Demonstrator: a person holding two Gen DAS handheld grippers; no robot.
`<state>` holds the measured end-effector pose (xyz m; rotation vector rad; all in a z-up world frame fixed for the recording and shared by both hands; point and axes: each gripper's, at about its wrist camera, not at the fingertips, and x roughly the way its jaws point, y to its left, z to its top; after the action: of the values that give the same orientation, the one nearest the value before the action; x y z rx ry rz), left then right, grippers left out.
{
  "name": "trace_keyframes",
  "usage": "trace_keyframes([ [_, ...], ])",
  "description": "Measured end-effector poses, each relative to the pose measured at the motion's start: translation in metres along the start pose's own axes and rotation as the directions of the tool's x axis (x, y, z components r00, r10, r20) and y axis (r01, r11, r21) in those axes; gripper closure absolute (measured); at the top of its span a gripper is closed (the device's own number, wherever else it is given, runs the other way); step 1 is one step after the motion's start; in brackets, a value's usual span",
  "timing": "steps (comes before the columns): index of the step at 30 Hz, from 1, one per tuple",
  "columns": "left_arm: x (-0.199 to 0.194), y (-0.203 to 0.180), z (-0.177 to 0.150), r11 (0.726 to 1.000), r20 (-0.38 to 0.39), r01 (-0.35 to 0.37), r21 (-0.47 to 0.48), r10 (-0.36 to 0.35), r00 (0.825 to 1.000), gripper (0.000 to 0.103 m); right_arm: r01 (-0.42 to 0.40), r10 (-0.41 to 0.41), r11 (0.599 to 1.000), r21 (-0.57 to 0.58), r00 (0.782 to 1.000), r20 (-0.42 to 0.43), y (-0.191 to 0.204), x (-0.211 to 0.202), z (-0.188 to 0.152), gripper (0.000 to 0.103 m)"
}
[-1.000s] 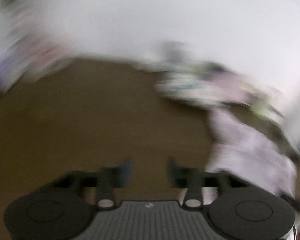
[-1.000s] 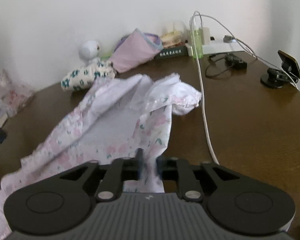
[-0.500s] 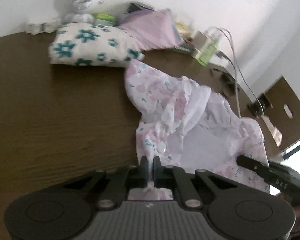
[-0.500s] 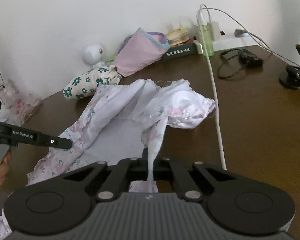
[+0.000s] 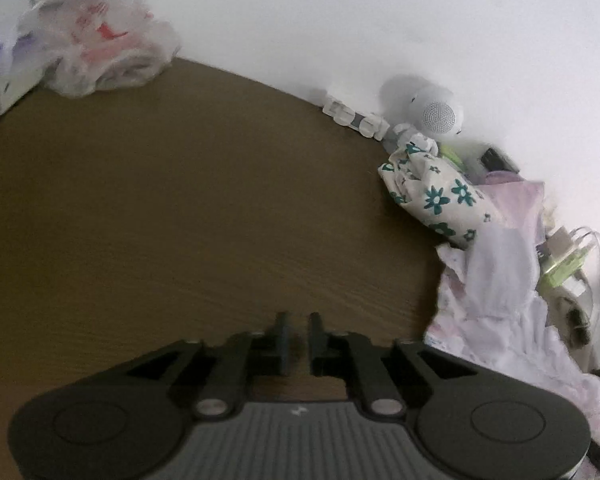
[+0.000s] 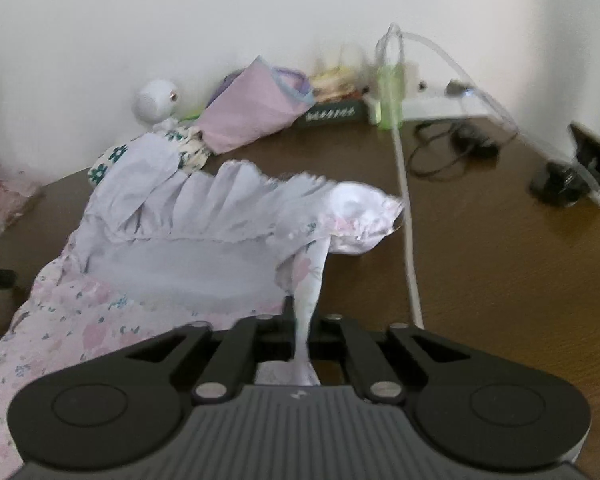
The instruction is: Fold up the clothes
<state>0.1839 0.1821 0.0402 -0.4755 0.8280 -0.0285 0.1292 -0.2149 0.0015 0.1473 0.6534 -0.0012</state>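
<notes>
Release since the previous frame: left gripper (image 5: 298,334), fingers slightly apart, empty over bare bench (image 5: 180,208). Floral dress (image 6: 172,256) spread on the bench, to its right. Right gripper (image 6: 302,320) stays clamped on a dress strap.

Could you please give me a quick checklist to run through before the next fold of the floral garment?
1. Right gripper jaws clamp the floral garment: ok.
2. Left gripper holds cloth: not ok, jaws slightly apart over bare table.
3. Garment flat: not ok, ruffle bunched.
4. White cable clear of garment: cannot tell, it runs close by the sleeve.
5. Free table space to the left: ok.
</notes>
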Motion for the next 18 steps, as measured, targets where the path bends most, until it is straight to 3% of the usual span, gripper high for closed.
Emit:
trace_keyframes([
  [1, -0.008, -0.004, -0.005, 0.998, -0.008, 0.055, 0.016, -0.055, 0.998, 0.075, 0.025, -0.025, 1.000, -0.019, 0.999, 0.027, 0.003, -0.009, 0.000, 0.085],
  [2, -0.012, -0.014, -0.012, 0.994, -0.021, 0.095, 0.059, -0.094, 0.995, 0.054, 0.040, -0.038, 0.999, -0.034, 0.997, 0.064, 0.005, -0.022, 0.000, 0.073],
  [4, -0.019, -0.037, -0.028, 0.974, -0.055, 0.163, 0.156, -0.156, 0.986, 0.034, 0.017, -0.010, 0.998, -0.059, 0.994, 0.112, 0.010, -0.048, -0.004, 0.067],
  [5, -0.022, -0.048, -0.036, 0.959, -0.074, 0.197, 0.202, -0.185, 0.980, 0.033, -0.016, 0.024, 0.997, -0.074, 0.993, 0.119, 0.013, -0.059, -0.006, 0.067],
  [7, -0.017, -0.069, -0.050, 0.940, -0.087, 0.163, 0.298, -0.144, 0.986, 0.033, -0.115, 0.126, 0.986, -0.124, 0.989, 0.082, 0.023, -0.075, -0.016, 0.067],
  [9, -0.005, -0.079, -0.059, 0.940, -0.105, 0.118, 0.320, -0.088, 0.990, 0.041, -0.220, 0.227, 0.956, -0.196, 0.974, 0.012, 0.034, -0.091, -0.033, 0.067],
  [11, 0.002, -0.079, -0.062, 0.943, -0.093, 0.091, 0.321, -0.064, 0.994, 0.103, -0.287, 0.287, 0.926, -0.247, 0.957, -0.034, 0.043, -0.105, -0.050, 0.067],
  [15, -0.025, -0.062, -0.081, 0.964, -0.004, -0.047, 0.261, 0.050, 0.999, 0.101, -0.402, 0.376, 0.858, -0.320, 0.916, -0.141, 0.058, -0.128, -0.080, 0.068],
  [18, -0.046, -0.049, -0.096, 0.967, 0.061, -0.152, 0.204, 0.143, 0.988, 0.102, -0.445, 0.389, 0.813, -0.377, 0.895, -0.218, 0.072, -0.135, -0.105, 0.070],
])
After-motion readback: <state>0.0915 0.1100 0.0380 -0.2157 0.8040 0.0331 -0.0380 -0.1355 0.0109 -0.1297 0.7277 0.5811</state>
